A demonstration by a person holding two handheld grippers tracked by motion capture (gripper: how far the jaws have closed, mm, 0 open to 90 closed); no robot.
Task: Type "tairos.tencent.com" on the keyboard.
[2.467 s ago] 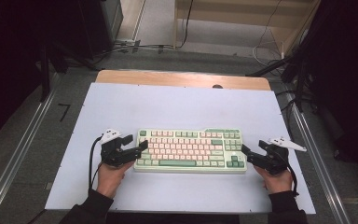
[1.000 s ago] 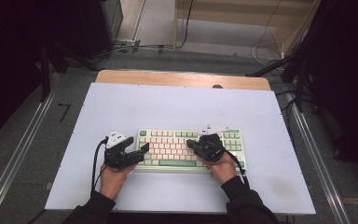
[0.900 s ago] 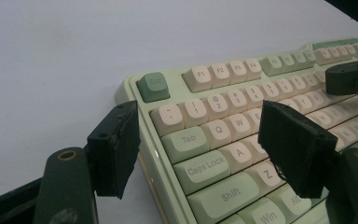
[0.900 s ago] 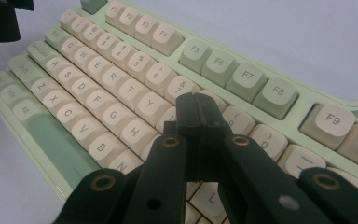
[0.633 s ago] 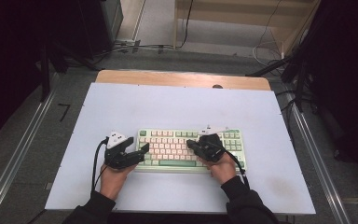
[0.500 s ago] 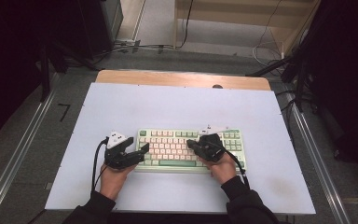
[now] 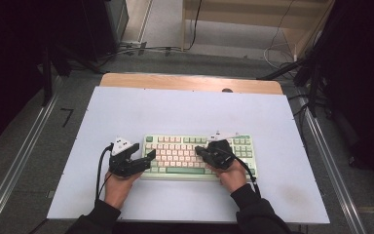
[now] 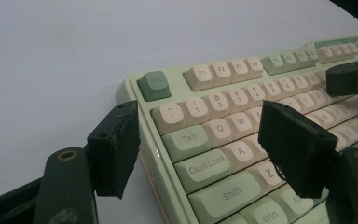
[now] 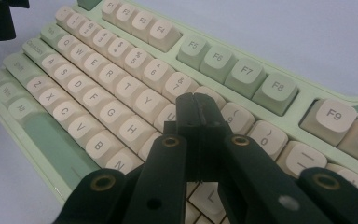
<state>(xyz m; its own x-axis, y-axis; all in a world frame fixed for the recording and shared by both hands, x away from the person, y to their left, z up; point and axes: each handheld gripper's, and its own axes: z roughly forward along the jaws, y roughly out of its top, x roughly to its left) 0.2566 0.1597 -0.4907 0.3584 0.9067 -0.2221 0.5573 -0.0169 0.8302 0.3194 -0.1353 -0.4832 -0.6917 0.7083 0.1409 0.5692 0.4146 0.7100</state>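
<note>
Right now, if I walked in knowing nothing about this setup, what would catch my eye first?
Probably the pastel green and cream keyboard lying near the front of the pale table. Next, the two black hand-held tools working at it: the left claw stands open, straddling the keyboard's left edge by the Esc key, while the right claw is shut, its tip down among the keys on the right half.

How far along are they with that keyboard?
Done: the left gripper, jaws open, straddles the left end of the keyboard. In hand: the right gripper, jaws shut, has its tip over the keys near the 8 and 9. Left: no pressed key can be told.
</note>
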